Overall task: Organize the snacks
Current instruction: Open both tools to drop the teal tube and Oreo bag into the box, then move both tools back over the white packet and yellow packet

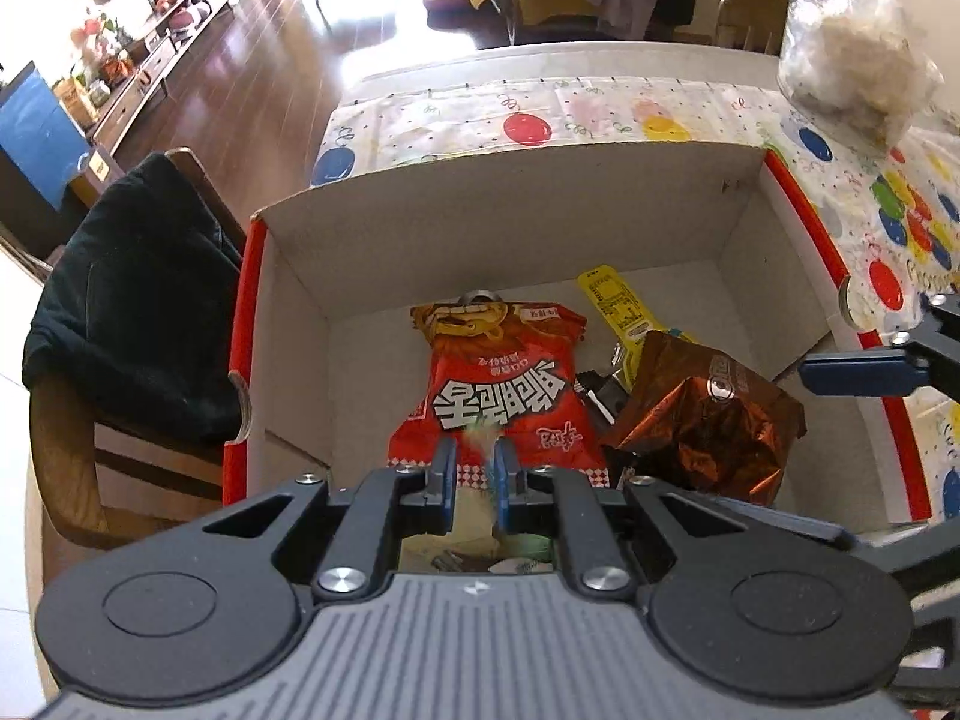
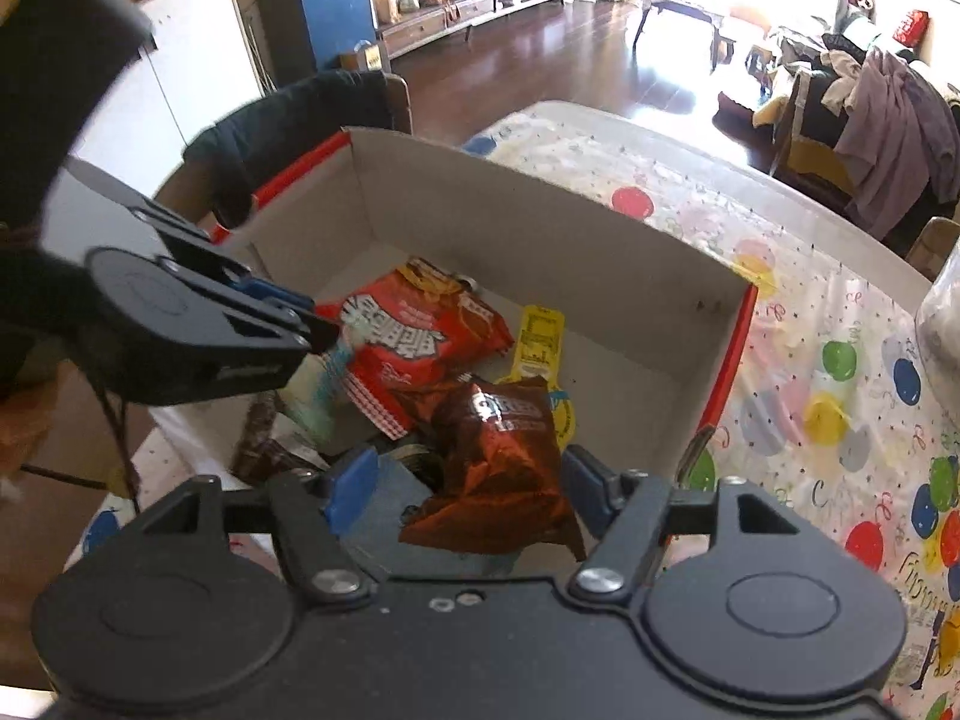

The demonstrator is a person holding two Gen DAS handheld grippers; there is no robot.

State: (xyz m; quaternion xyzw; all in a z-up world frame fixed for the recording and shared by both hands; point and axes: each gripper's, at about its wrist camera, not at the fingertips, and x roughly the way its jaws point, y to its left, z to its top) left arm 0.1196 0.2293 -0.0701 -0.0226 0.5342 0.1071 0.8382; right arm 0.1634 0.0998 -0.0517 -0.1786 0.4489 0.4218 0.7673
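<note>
The left claw (image 1: 474, 468) is pinched nearly closed on a thin pale-green packet (image 2: 327, 387) that dangles below it over the near-left corner of the open cardboard box (image 1: 510, 204) — presumably so it can be let go to drop in among the snacks already gathered there. In the right wrist view the packet hangs limp and slightly blurred, its print too smeared to read; it looks like soft film, light and floppy. The right claw (image 2: 468, 489) stands wide open with nothing between its blue fingers (image 2: 351, 486), hovering over the near-right edge of the box, just above the crumpled brown foil bag (image 2: 498, 468). That bag is glossy and heavily creased, puffed at an angle against the red snack bag (image 1: 498, 390), which lies flat on the box floor with bold white lettering and a checkered hem. Beside them a narrow yellow packet (image 1: 618, 303) leans toward the far wall, smooth and flat. The box is plain grey card inside, red along its outer rim, and sits on the bench (image 2: 798, 324) under a plastic cloth dotted with coloured balloons. Off on the bench's far corner sits a clear plastic bag (image 1: 858, 54) of something white and fluffy, well apart from the box.
</note>
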